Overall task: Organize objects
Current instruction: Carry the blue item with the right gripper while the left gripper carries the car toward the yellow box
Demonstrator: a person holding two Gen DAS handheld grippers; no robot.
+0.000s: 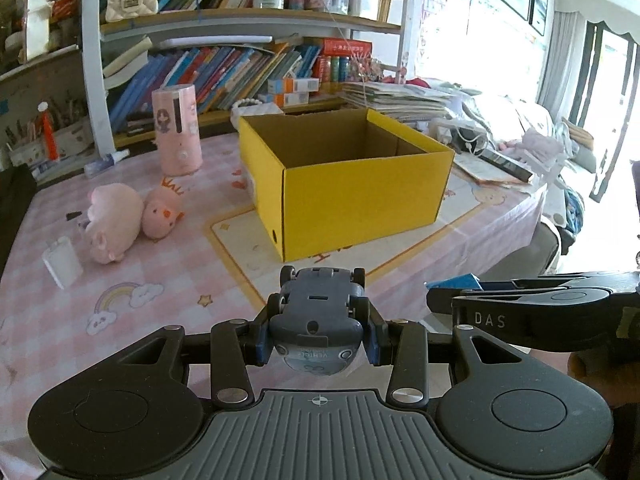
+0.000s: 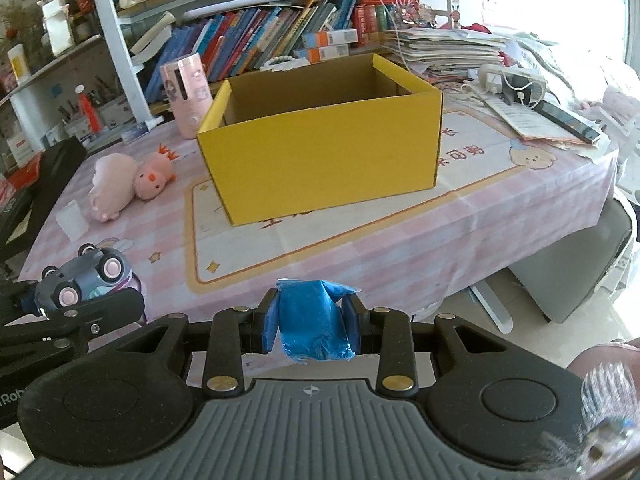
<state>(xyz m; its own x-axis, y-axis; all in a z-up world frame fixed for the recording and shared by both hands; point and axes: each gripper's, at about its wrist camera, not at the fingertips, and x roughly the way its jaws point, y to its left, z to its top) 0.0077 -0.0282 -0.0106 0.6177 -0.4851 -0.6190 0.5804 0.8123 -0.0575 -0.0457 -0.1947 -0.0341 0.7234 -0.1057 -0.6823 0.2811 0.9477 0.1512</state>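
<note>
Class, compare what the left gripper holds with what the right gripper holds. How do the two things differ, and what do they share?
The left gripper holds a grey toy car; the right gripper holds a bright blue packet. The car is hard and moulded, with pink-hubbed wheels; the packet is soft, crinkled wrapping. The car lies underside up; the packet stands between the pads. Both are clamped in the air, short of the yellow box.
</note>
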